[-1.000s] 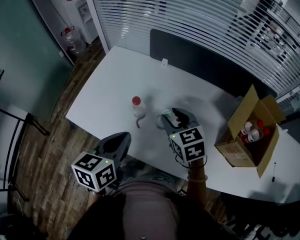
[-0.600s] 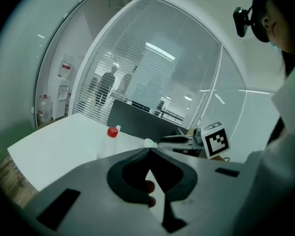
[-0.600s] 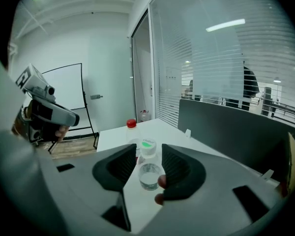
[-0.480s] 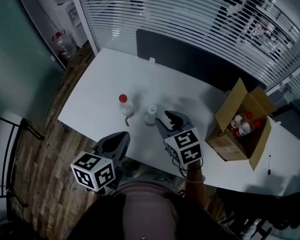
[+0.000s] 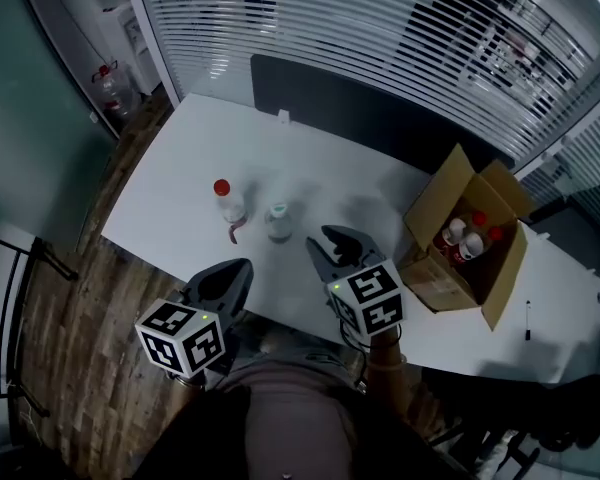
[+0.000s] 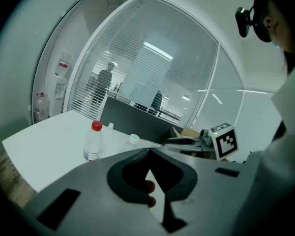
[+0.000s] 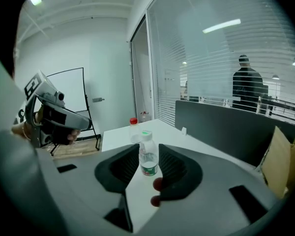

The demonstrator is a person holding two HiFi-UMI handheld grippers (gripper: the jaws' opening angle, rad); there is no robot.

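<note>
Risk first: the green-capped bottle stands upright on the counter, tall and narrow. I'd judge that a jaw brushing one side before the other would tip it. The red-capped bottle stands near it on the left, so a topple that way could knock that one over too.

Now the right gripper: its jaws stand well apart and hold nothing. It hovers just right of the green-capped bottle and clear of it. Its own view has the bottle lined up in the gap, out beyond the tips.

The left gripper has its jaws pressed together on nothing. It hangs off the counter's near edge, short of the green-capped bottle. A cardboard box sits well to that bottle's right.
</note>
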